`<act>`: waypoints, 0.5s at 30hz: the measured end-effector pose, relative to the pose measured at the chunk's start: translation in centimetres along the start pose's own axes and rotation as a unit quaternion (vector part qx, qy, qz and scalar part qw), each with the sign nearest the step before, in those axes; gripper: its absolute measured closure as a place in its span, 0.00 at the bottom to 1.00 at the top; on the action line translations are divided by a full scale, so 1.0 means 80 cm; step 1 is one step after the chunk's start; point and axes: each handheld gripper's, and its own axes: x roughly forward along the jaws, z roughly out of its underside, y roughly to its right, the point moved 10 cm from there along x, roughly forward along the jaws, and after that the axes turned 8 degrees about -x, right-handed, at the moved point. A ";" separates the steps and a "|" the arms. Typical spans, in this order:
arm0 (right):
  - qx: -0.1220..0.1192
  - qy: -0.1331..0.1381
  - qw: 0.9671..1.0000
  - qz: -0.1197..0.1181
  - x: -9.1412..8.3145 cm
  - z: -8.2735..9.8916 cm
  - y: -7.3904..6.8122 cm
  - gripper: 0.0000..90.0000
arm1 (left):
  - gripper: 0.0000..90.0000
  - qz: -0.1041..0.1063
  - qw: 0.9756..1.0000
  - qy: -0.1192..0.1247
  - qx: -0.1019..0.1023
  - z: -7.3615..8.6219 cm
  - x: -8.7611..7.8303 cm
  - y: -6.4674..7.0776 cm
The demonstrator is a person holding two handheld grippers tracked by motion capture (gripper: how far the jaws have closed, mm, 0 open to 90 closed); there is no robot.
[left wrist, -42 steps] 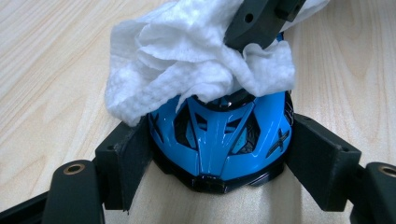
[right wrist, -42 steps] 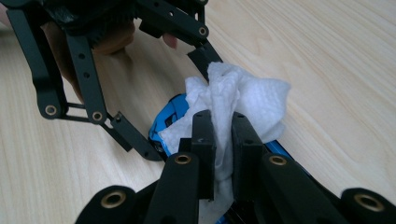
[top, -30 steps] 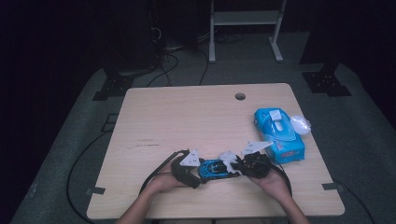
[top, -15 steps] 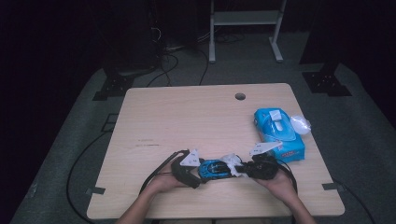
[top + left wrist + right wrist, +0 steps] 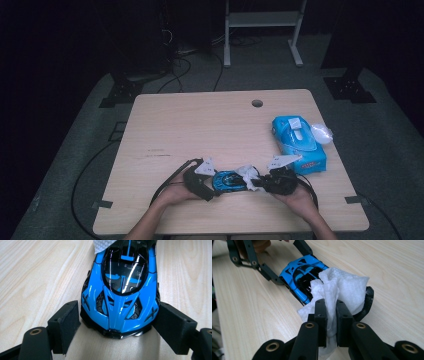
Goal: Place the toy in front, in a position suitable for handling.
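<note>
with the car (image 5: 227, 181) near the table's (image 5: 200, 130) front edge between the left gripper's (image 5: 214, 182) jaws, barely clamped, firm that hold while the right gripper (image 5: 257, 184), pinching the wipe (image 5: 247, 174), rubs gently over its tail

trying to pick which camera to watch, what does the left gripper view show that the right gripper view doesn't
Left gripper view: the toy car's blue nose close up, sitting between the left gripper's pads, the right pad against the car's side and the other pad close beside it.

Right gripper view: the right gripper shut on the white wipe, which is bunched on the car's other end, and the left gripper seen from across.

Both: the blue car, a piece of the wipe, the wooden table.
</note>
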 end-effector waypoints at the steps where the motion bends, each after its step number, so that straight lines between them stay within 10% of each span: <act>1: -0.007 -0.001 1.000 0.004 0.000 0.000 0.000 0.91 | 0.25 0.003 1.000 -0.001 -0.004 0.000 -0.001 0.000; 15: -0.004 0.008 1.000 0.006 0.000 0.002 -0.001 0.91 | 0.26 0.036 0.998 0.039 -0.044 -0.009 -0.017 -0.006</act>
